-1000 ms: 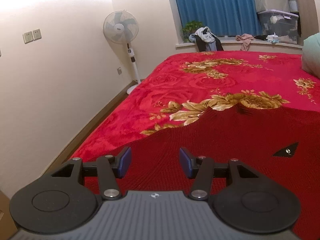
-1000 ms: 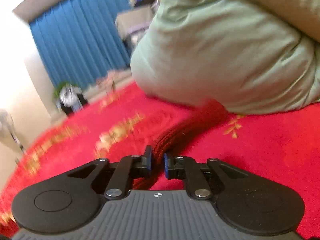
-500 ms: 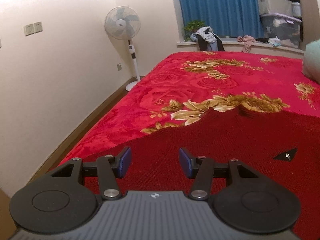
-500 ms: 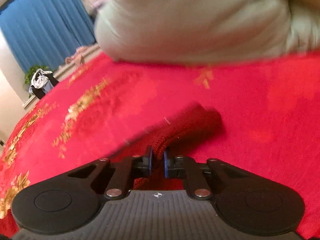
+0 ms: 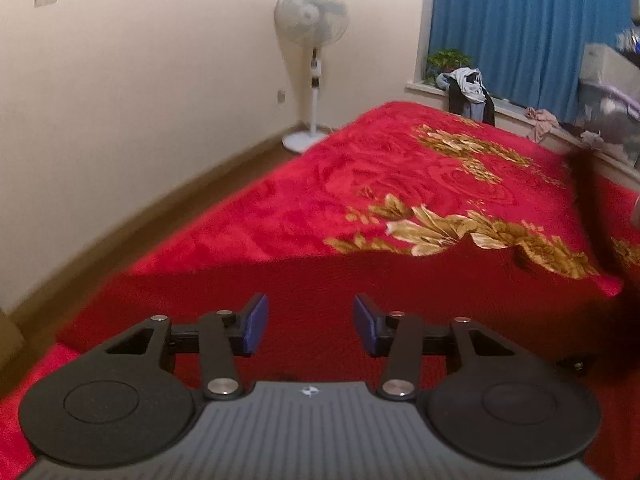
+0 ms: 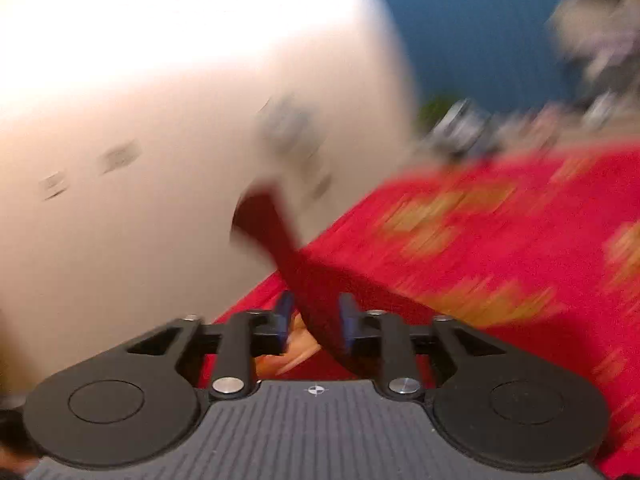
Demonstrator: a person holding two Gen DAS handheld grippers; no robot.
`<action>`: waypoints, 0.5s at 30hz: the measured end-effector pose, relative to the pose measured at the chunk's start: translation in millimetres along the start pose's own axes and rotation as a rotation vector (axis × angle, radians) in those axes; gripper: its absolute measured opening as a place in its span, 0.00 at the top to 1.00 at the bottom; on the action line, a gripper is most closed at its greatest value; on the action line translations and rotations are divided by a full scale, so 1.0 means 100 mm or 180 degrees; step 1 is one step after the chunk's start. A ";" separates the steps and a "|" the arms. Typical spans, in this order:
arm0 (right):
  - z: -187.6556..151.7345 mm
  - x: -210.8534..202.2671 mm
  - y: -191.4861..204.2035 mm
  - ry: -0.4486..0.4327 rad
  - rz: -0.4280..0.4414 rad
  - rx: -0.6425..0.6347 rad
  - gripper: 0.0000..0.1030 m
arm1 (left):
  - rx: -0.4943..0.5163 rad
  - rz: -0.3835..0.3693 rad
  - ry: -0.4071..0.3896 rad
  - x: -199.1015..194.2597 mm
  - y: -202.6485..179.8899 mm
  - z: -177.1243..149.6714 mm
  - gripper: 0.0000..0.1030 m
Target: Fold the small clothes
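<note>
Storage bin (image 5: 610,116), right edge of the left view, too blurred to read its contents. My left claw (image 5: 307,322) stands wide over the dark red knit garment (image 5: 400,292), spread on the bed (image 5: 400,168). My right claw (image 6: 314,318), partly parted, has a sleeve (image 6: 280,240) between its pads. Right view smeared. Fan (image 5: 311,20), blue curtain (image 5: 512,20) behind.
</note>
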State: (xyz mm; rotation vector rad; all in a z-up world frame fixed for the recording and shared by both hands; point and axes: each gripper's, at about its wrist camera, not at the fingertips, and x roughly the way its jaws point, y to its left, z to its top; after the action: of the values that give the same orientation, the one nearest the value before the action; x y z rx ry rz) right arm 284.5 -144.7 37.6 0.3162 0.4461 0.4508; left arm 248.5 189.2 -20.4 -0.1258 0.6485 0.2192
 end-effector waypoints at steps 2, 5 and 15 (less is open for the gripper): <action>-0.17 0.05 0.09 0.0267 0.0024 0.0064 0.66 | -0.0199 -0.0231 0.0179 0.10 0.07 -0.02 0.58; -0.34 -0.18 0.01 0.0379 -0.0079 0.0191 0.64 | -0.0548 -0.0659 0.0447 0.26 0.15 -0.07 0.60; -1.13 -1.39 -0.80 0.0481 -0.1255 0.0478 0.52 | -0.1110 -0.1341 0.1034 0.95 0.00 -0.41 0.58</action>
State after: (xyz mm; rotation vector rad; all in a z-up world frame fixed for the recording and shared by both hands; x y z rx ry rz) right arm 146.2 -257.9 -42.7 0.3309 0.6756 0.0558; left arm 298.8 197.1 -110.8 -0.6365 0.8849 -0.1012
